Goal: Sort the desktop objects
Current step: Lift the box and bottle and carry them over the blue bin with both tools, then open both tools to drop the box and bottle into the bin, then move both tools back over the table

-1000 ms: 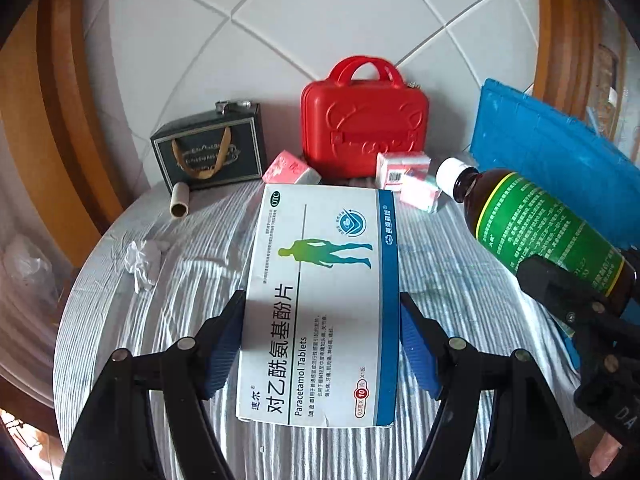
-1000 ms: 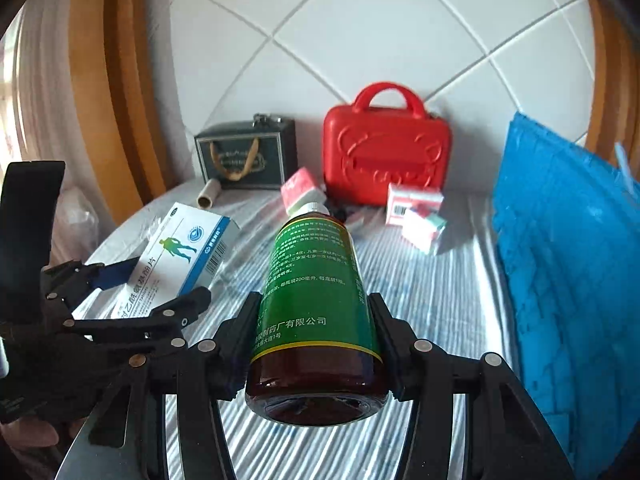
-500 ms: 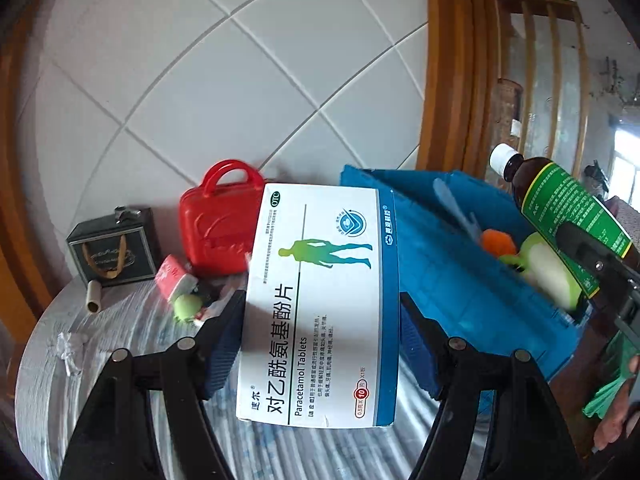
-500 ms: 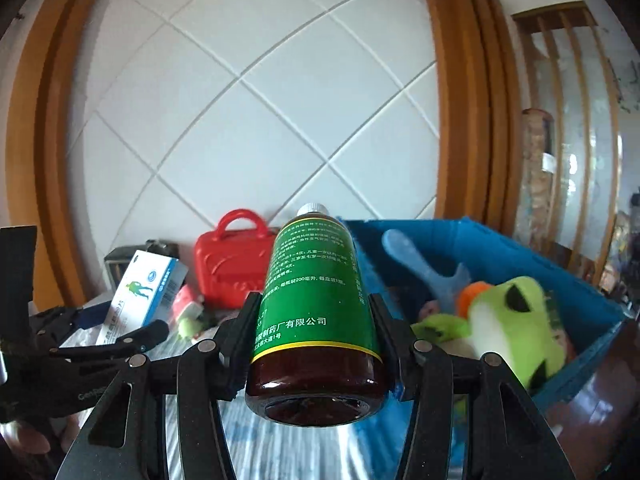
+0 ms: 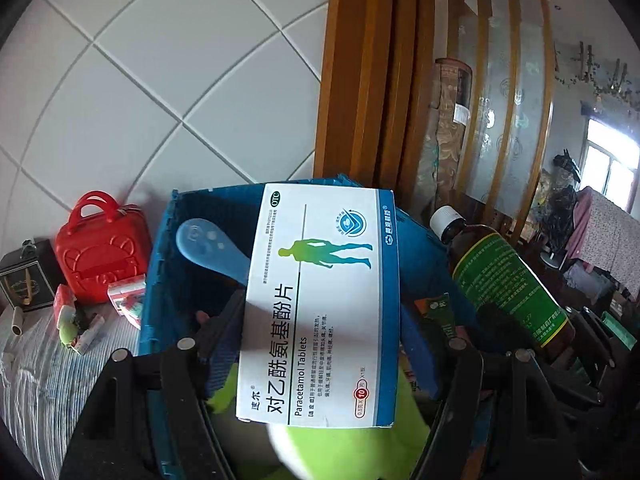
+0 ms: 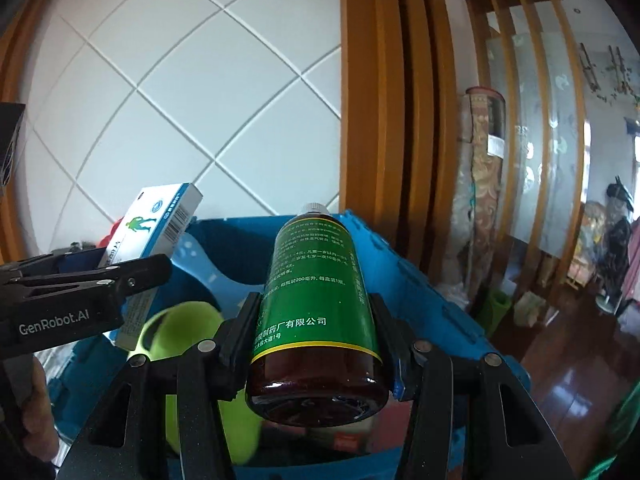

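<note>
My left gripper (image 5: 320, 332) is shut on a white-and-blue paracetamol tablet box (image 5: 320, 304) and holds it above the open blue crate (image 5: 160, 248). My right gripper (image 6: 316, 320) is shut on a brown medicine bottle with a green label (image 6: 316, 288), also over the blue crate (image 6: 416, 292). The bottle shows at the right of the left wrist view (image 5: 504, 280). The tablet box shows at the left of the right wrist view (image 6: 156, 236). Inside the crate lie a green plush toy (image 5: 344, 448) and a light blue scoop (image 5: 212, 248).
On the striped tablecloth (image 5: 36, 376) left of the crate stand a red toy case (image 5: 100, 252), a dark gift box (image 5: 24, 280), small pink boxes (image 5: 128, 296) and a paper roll (image 5: 16, 320). A tiled wall and wooden door frame (image 6: 384, 100) lie behind.
Both grippers have swung right from the table to above the blue crate, carrying the tablet box and the bottle. The crate's inside now fills the lower view.
</note>
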